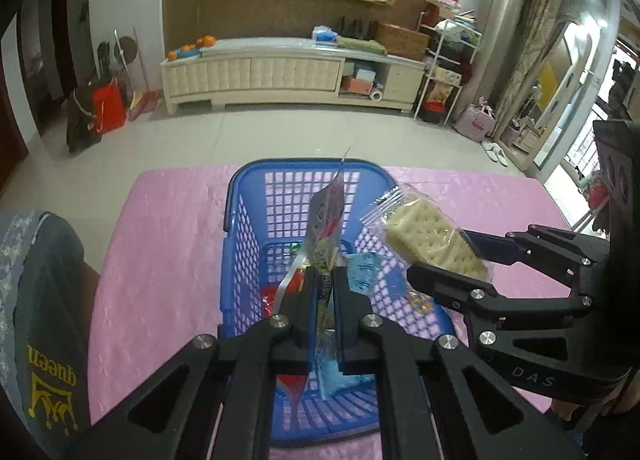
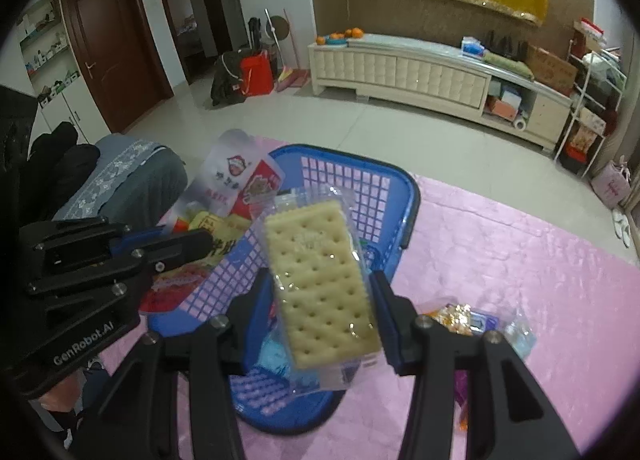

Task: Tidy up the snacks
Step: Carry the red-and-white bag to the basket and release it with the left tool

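Note:
A blue mesh basket (image 1: pixel 240 220) stands on the pink tablecloth, with several snack packets (image 1: pixel 362 274) lying in it. My left gripper (image 1: pixel 325 276) is shut on a flat white and red snack pouch (image 1: pixel 328 216), which I see edge-on above the basket. From the right wrist view the pouch (image 2: pixel 236 184) shows its printed face, held by the left gripper (image 2: pixel 200 242) over the basket's left side. My right gripper (image 2: pixel 320 284) is shut on a clear-wrapped cracker pack (image 2: pixel 320 268), held above the basket (image 2: pixel 408 196). The left wrist view shows that pack (image 1: pixel 432 236) over the basket's right rim.
The pink tablecloth (image 1: pixel 160 260) covers the table around the basket. A few loose snack packets (image 2: pixel 460 318) lie on the cloth right of the basket. A person's grey sleeve (image 1: pixel 40 300) is at the left edge. Beyond the table are tiled floor and a white cabinet (image 1: pixel 280 72).

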`<state>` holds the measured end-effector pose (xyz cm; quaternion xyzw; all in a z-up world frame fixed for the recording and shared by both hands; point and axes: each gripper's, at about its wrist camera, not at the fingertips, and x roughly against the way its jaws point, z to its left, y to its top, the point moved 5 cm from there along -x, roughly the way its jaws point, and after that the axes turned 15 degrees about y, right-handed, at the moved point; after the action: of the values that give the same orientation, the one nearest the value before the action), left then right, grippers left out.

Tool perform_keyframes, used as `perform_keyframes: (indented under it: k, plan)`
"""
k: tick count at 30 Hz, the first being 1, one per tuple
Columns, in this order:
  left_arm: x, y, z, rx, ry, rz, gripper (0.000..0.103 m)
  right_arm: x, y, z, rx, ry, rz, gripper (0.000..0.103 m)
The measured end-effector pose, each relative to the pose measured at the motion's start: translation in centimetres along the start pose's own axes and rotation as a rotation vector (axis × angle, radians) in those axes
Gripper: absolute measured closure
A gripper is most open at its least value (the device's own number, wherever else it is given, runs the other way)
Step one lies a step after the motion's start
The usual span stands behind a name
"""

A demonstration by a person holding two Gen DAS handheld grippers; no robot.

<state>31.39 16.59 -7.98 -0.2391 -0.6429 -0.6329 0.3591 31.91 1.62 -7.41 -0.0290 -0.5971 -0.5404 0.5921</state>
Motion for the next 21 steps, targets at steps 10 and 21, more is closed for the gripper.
perform_keyframes:
  k: [10,21]
  plan:
    - [-5.0,1.3,0.3,0.009,-0.029,0.067,0.097,-2.8,0.8,-1.7,-0.016,0.013,0.020,0.050]
    - [-4.3,0.4,1.4,0.053,0.037,0.089,0.045,-1.7,0.1,-2.6,-0.046,0.010,0.007,0.050]
